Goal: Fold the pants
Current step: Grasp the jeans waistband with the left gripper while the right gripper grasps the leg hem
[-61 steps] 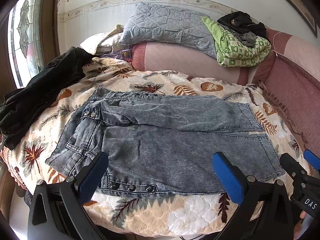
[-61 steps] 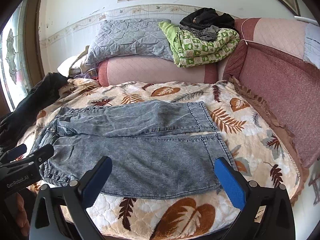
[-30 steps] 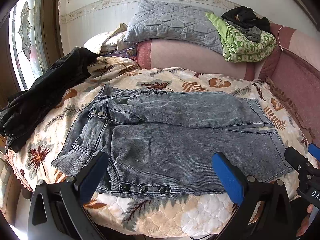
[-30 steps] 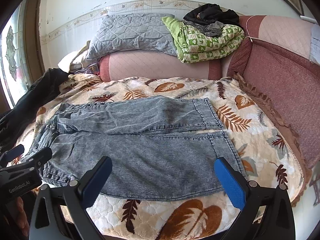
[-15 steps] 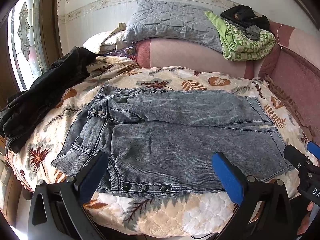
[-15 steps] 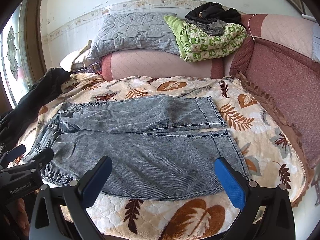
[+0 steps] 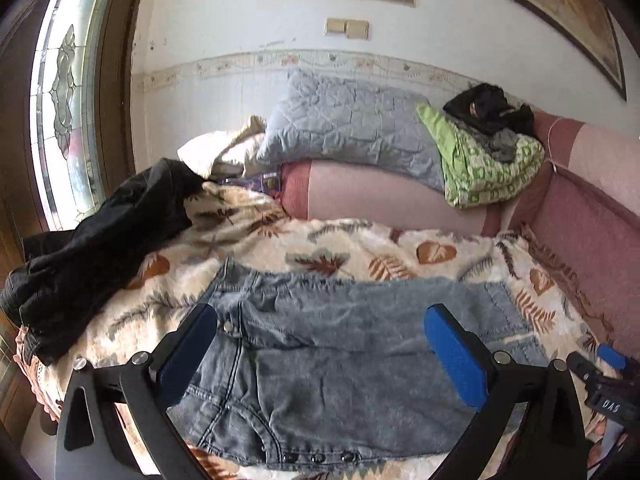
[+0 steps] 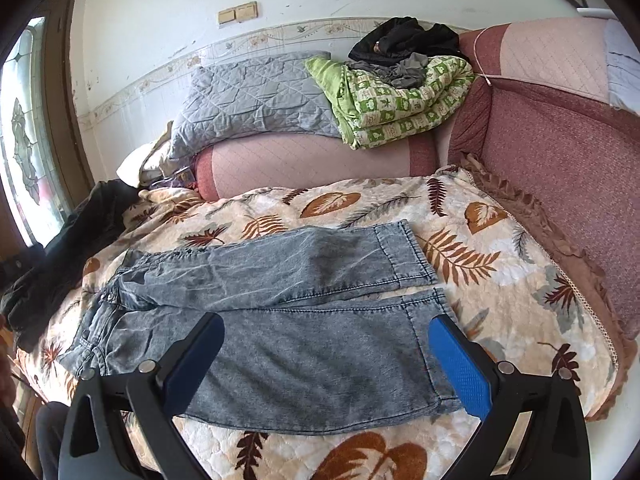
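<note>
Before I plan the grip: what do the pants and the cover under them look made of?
The pants look like grey acid-washed denim: mottled fading, stitched seams, metal snaps. The leaf-print cover looks like soft quilted plush, judging by its stitched puckers and slight sheen, though I can't be sure.
</note>
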### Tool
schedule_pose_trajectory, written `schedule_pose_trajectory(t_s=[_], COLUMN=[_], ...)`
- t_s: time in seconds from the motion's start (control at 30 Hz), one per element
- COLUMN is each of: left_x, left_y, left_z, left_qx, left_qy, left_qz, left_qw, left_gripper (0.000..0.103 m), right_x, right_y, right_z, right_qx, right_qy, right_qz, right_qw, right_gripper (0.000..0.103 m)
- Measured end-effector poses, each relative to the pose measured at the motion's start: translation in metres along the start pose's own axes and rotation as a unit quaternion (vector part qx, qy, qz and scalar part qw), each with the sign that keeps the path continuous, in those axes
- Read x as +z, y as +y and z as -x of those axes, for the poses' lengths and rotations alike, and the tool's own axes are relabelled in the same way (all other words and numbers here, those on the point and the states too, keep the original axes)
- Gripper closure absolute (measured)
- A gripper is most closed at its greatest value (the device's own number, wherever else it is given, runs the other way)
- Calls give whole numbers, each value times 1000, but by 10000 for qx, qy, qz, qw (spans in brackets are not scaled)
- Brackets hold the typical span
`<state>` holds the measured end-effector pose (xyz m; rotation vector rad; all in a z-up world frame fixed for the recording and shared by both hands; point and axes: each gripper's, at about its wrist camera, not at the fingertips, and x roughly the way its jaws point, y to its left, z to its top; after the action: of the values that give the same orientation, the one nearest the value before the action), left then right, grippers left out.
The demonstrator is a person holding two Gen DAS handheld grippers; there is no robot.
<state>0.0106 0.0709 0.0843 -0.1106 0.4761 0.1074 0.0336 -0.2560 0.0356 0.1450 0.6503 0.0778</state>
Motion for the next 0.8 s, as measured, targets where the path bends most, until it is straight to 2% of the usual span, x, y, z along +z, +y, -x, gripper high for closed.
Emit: schedule_pose_trajectory(t_s=[0.07,0.1,0.17,0.23,0.37,0.5,0.63,0.73,0.8], left_x=[-1,-8,-28,-52,-82,-85,-46,8,22], left_y=[3,2,-7,-15,-13,0,17,45,69], left_z=[-2,-9,-31,-46,-64,-81,-80,-73,-80], left_qx=[-10,10,224,331,14,-222,-282,-513,-592], left_qy=[-137,33,574,812,1326,1690,1404,781,475], left_qz=[193,211,-149,-442,-361,-233,-142,388,754], left_qw=[9997,9998,9980,9952,9905,9851,9896,9949,9943], left_gripper=[0,0,0,0,0,0,0,0,0], right_x=[3,3,3,2,2,11,26,45,59], right_y=[-3,-4,-5,-5,-12,-35,-52,-65,-78], right_z=[-3,-4,-5,-9,-23,-46,-66,-85,-101], right_qx=[-23,25,51,27,154,473,431,631,721], right_qy=[38,47,48,82,260,521,602,666,724], right_qz=[-42,-70,-94,-35,7,-291,-261,-406,-607], right_qw=[10000,10000,9999,10000,9995,9971,9969,9950,9929], right_gripper=[0,0,0,0,0,0,0,0,0])
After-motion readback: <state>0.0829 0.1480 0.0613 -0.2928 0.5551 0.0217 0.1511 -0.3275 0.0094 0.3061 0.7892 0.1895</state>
